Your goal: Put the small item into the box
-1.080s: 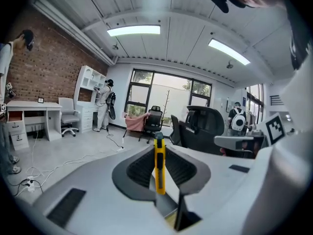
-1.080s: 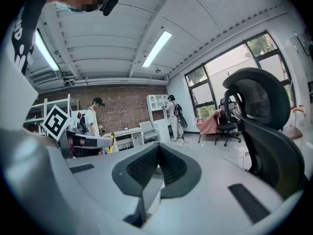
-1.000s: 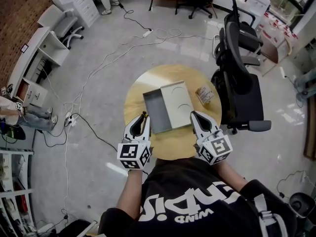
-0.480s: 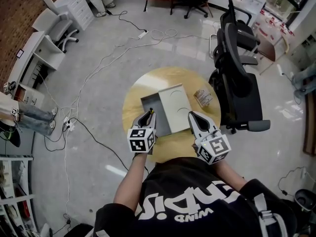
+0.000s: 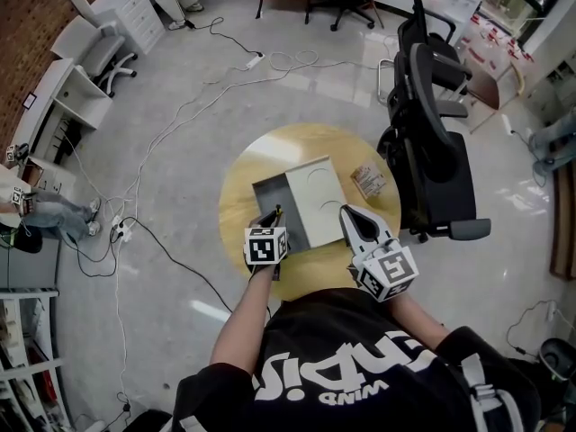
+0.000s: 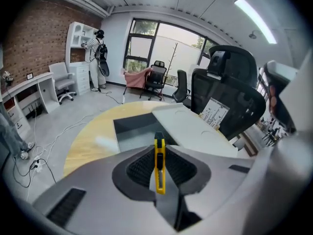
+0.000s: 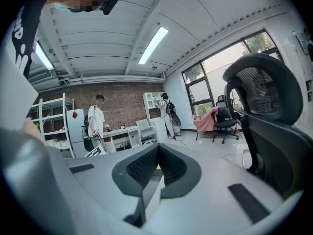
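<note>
Left gripper clamps a slim yellow plastic utility knife lengthwise — tip towards the open grey box just ahead, presumably for release inside.

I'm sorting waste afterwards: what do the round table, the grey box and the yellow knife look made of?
Round table: wood or wood-look laminate, light tan with a slight sheen.
Box: probably cardboard, matte grey, with thin flat walls and a flat lid; plastic is not ruled out.
Utility knife: smooth yellow plastic casing with a dark slider; the blade is not visible.
</note>
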Demonstrator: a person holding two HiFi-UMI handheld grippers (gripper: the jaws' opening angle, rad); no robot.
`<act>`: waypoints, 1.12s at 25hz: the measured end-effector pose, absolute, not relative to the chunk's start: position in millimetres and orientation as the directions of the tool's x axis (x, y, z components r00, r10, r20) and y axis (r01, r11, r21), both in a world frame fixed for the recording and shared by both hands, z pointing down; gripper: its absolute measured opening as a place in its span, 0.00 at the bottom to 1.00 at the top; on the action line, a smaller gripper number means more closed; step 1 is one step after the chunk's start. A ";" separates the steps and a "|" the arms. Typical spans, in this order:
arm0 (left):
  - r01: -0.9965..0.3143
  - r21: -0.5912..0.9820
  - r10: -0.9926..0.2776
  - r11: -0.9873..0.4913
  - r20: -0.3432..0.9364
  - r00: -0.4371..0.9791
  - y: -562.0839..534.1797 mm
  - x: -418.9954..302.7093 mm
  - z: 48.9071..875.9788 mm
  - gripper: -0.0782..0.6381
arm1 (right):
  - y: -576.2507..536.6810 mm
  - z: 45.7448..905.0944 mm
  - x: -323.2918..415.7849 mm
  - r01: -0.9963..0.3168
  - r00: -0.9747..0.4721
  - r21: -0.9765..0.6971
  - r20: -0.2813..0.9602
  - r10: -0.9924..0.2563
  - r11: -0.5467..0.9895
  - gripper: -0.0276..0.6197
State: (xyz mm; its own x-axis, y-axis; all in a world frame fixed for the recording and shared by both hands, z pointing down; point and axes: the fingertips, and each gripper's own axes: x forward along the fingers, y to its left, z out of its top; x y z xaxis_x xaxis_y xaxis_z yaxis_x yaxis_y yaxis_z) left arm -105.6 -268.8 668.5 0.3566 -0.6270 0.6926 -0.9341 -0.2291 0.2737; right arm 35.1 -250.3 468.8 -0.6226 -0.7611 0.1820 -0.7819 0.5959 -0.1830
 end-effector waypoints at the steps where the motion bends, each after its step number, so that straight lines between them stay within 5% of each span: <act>1: -0.935 0.274 -0.608 -0.223 0.711 0.353 -267.8 -104.4 675.6 0.21 | -251.1 469.6 35.1 -0.782 -0.622 -0.183 0.183 -0.761 0.595 0.04; 28: -0.951 0.198 -0.459 -0.237 0.840 0.289 -268.1 -91.9 722.6 0.24 | -255.1 479.9 38.2 -0.781 -0.624 -0.194 0.208 -0.754 0.593 0.04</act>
State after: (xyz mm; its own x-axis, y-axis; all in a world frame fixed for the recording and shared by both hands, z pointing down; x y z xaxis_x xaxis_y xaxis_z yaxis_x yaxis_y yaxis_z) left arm -91.9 -268.1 722.6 0.2892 -0.4587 0.8402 -0.9511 -0.2373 0.1979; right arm 38.2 -255.1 479.9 -0.6236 -0.7536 0.2077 -0.7814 0.5932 -0.1938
